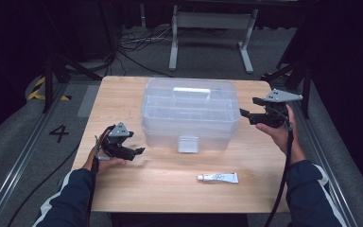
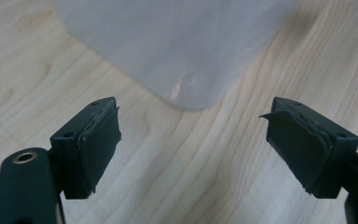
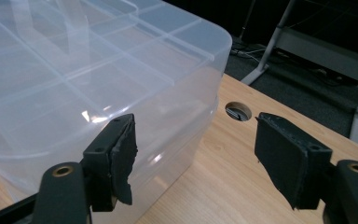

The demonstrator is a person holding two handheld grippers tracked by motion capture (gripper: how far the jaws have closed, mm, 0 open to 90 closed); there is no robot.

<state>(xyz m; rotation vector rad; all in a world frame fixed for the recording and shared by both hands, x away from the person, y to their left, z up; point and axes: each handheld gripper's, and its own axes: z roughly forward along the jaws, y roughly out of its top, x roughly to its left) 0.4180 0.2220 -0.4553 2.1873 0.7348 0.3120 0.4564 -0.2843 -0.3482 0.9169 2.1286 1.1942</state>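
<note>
A small white tube [image 1: 218, 177] lies nearest the person on the wooden table [image 1: 123, 189], well apart from both hands. Just past it, the left gripper [image 1: 141, 151] is near the front left corner of the big clear plastic box [image 1: 190, 113] with its jaws wide apart and nothing between them, and the right gripper [image 1: 244, 112] is just beside the box's right side, jaws wide too and holding nothing. Behind the table stands what may be a grey metal frame [image 1: 212, 33], with cables [image 1: 137, 45] on the dark floor.
</note>
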